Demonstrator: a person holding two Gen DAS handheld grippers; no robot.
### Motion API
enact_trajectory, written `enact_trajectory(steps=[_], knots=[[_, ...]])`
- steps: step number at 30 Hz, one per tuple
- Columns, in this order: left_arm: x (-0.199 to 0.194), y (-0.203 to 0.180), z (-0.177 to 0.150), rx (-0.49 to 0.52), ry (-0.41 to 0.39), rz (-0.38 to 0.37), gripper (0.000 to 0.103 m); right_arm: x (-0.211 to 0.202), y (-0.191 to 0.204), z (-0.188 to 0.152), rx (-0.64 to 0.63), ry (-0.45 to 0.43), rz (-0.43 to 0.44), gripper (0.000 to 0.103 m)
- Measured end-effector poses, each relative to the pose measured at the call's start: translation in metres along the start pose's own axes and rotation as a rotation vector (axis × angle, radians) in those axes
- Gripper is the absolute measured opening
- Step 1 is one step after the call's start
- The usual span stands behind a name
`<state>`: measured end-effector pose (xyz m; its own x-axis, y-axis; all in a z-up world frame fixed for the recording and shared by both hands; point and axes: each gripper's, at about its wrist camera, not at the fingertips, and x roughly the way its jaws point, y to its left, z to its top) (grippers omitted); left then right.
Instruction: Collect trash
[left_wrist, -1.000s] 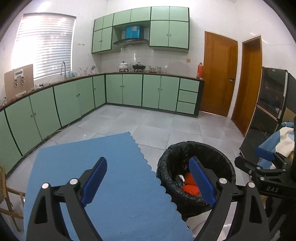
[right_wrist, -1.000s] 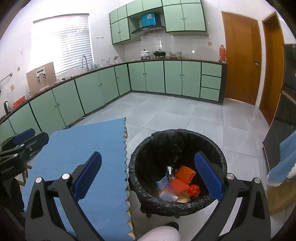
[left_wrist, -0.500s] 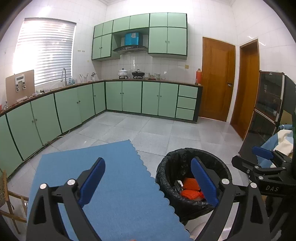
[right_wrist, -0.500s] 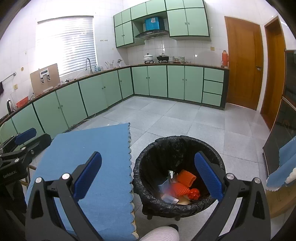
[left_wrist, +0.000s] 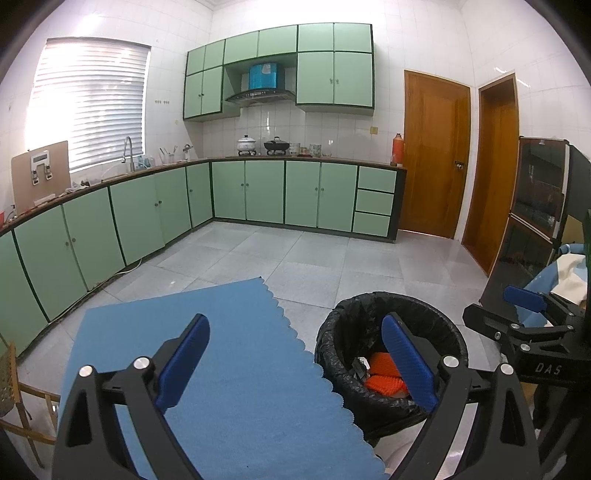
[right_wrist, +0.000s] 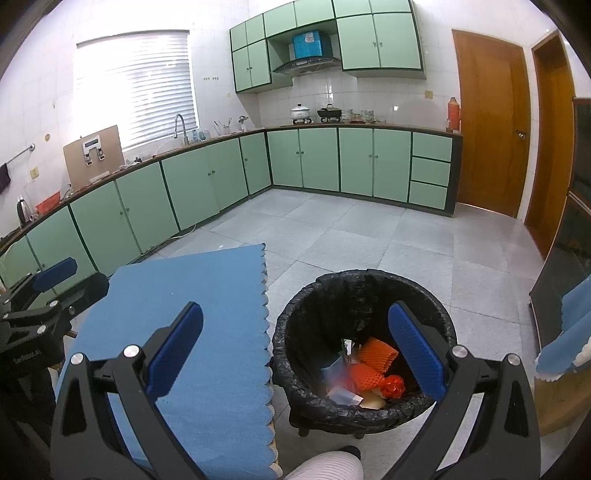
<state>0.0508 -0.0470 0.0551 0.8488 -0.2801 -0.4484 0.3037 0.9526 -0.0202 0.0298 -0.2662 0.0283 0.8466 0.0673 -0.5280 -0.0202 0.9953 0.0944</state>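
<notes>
A black-lined trash bin (right_wrist: 364, 291) stands on the floor beside a table with a blue cloth (right_wrist: 207, 314). It holds orange foam nets (right_wrist: 376, 354), a red crumpled piece and wrappers. The bin also shows in the left wrist view (left_wrist: 391, 306) with orange nets (left_wrist: 382, 376) inside. My left gripper (left_wrist: 295, 362) is open and empty above the blue cloth (left_wrist: 229, 354) and the bin's left rim. My right gripper (right_wrist: 295, 354) is open and empty above the bin's left rim. Each gripper shows at the edge of the other's view.
Green kitchen cabinets (left_wrist: 258, 192) line the far and left walls. Two wooden doors (left_wrist: 436, 155) are at the right. A dark glass cabinet (left_wrist: 535, 221) and blue-white cloth (left_wrist: 565, 273) stand at the right. A wooden chair (left_wrist: 22, 398) is at the table's left.
Both grippers have risen and tilted up a little, so the bin and cloth sit lower in both views. Both stay open and empty.
</notes>
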Motion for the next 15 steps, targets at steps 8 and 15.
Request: enact_trajectory(steps=[8,15], knots=[[0.0001,0.0,0.0005,-0.002,0.001,0.001,0.093,0.0021,0.0002,0.001,-0.005,0.001,0.007,0.098],[0.0016,0.0008,0.0001,-0.003,0.003,0.003,0.093,0.003,0.0012,0.0009,-0.01,0.004,0.011,0.098]])
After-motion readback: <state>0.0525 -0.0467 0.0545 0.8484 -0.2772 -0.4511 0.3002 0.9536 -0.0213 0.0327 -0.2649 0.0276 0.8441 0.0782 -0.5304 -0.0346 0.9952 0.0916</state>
